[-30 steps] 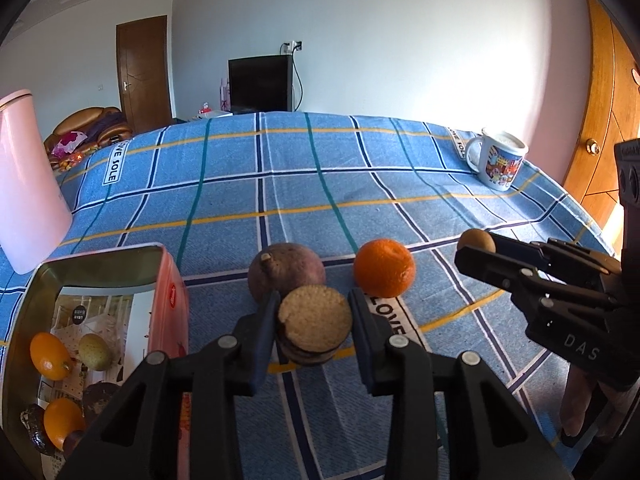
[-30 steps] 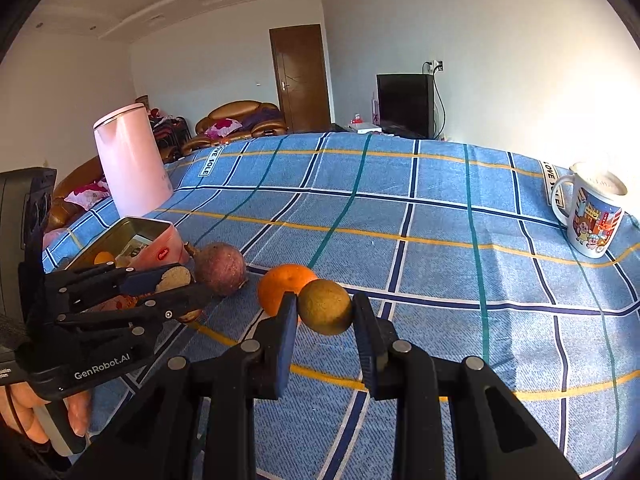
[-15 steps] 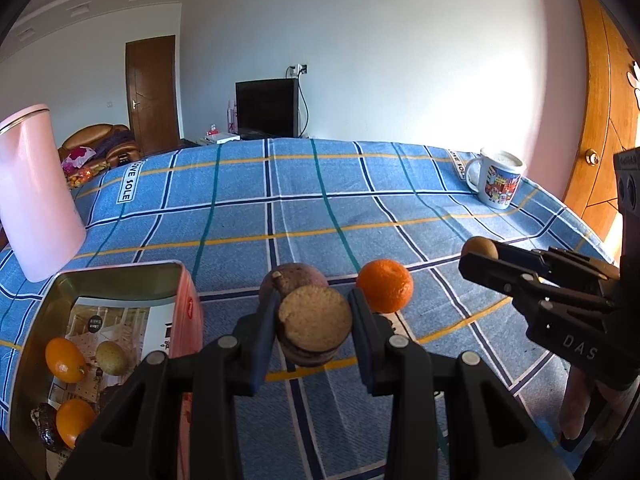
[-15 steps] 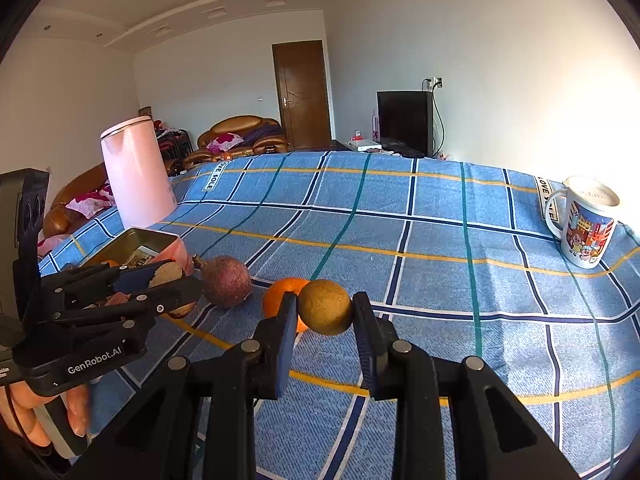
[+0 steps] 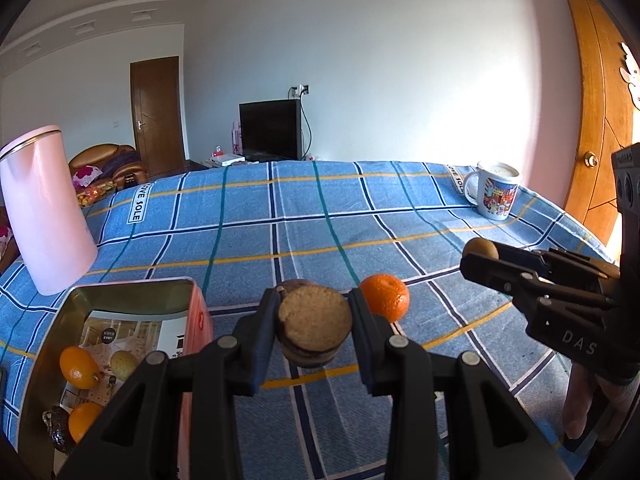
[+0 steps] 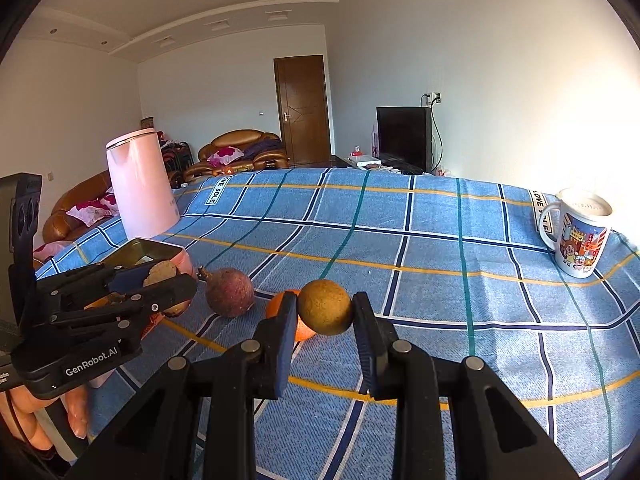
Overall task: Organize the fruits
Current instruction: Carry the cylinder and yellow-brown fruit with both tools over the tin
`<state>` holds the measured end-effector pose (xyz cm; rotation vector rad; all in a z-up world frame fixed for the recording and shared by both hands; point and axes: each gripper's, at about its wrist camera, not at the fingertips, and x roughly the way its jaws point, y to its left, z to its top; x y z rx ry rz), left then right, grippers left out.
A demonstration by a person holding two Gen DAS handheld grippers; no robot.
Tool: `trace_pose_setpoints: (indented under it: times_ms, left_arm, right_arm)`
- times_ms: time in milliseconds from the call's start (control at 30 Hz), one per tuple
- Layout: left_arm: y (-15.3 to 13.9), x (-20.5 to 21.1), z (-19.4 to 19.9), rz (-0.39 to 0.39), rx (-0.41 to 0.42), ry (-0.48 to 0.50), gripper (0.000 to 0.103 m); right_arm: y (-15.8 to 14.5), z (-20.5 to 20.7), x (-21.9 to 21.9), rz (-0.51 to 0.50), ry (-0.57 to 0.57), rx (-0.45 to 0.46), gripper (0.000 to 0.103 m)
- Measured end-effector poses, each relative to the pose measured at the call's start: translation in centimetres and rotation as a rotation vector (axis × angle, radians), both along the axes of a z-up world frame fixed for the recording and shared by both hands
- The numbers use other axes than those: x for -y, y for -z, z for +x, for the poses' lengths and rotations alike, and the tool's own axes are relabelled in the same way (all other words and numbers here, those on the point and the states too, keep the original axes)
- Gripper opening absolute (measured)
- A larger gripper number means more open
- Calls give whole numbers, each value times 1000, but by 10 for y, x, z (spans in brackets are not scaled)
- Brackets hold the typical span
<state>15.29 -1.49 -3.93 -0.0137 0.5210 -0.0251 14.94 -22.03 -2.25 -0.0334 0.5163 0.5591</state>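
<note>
My left gripper (image 5: 314,322) is shut on a halved brown fruit (image 5: 314,326), cut face toward the camera, held above the cloth. My right gripper (image 6: 324,308) is shut on a round brownish-yellow fruit (image 6: 325,307), also lifted. An orange (image 5: 386,297) and a purple passion fruit (image 6: 230,292) lie on the blue checked cloth just beyond. An open metal tin (image 5: 52,328) at the left holds several small fruits, among them an orange one (image 5: 78,367). The right gripper shows at the right of the left wrist view (image 5: 480,258), the left gripper at the left of the right wrist view (image 6: 168,280).
A tall pink kettle (image 5: 42,212) stands behind the tin. A printed mug (image 5: 496,190) stands at the far right of the table. The blue checked cloth (image 6: 400,240) stretches back toward a TV and a door.
Both grippers have risen with their fruits still held, so the views tilt up and show more of the room. The orange and passion fruit have not moved.
</note>
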Motion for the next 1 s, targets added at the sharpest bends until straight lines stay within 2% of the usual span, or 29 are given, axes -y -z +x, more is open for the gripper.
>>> trace_pose_setpoints:
  times_ms: [600,800,1000]
  left_arm:
    - [-7,2,-15,15,84,-12,37]
    - [-11,3,-27,32,141,-30,37]
    - [-11,-2,-36,12,148,-18,37]
  right_arm:
    - [-7,-15,4,12,16,87,30]
    - [-10,-27,4,9,23,144,30]
    - [-12,-29,-4,-22,15,162,30]
